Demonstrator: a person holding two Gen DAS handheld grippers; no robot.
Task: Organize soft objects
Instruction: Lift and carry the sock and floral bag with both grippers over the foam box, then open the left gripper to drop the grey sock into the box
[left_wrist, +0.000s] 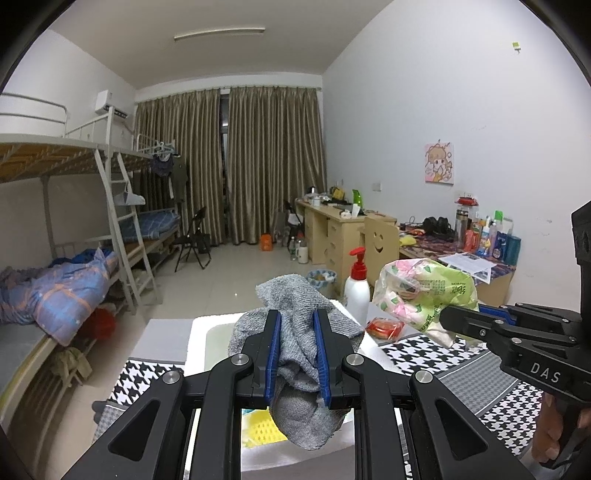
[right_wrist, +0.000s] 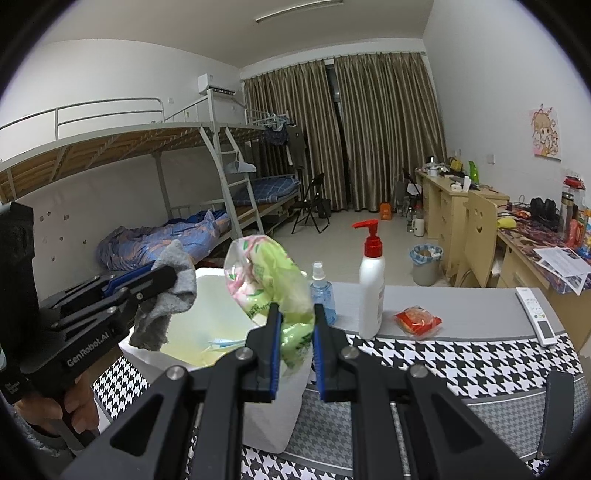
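Left gripper (left_wrist: 297, 332) clamps a grey cloth (left_wrist: 295, 306) and right gripper (right_wrist: 295, 325) a tissue pack (right_wrist: 266, 273), both narrowly closed above the white bin (right_wrist: 221, 314), seemingly for dropping in.

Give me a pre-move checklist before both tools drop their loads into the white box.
1. Left tool grip on the grey cloth: ok, fingers clamped on it, cloth hanging below.
2. Right tool grip on the green tissue pack: ok, pinched at its lower end.
3. White box open to receive: ok, no lid on it.
4. Box contents: cannot tell, something pale lies inside.
5. Cloth over the box: ok in the right wrist view.
6. Pump bottle and spray bottle clear of the pack: cannot tell, both stand close behind.
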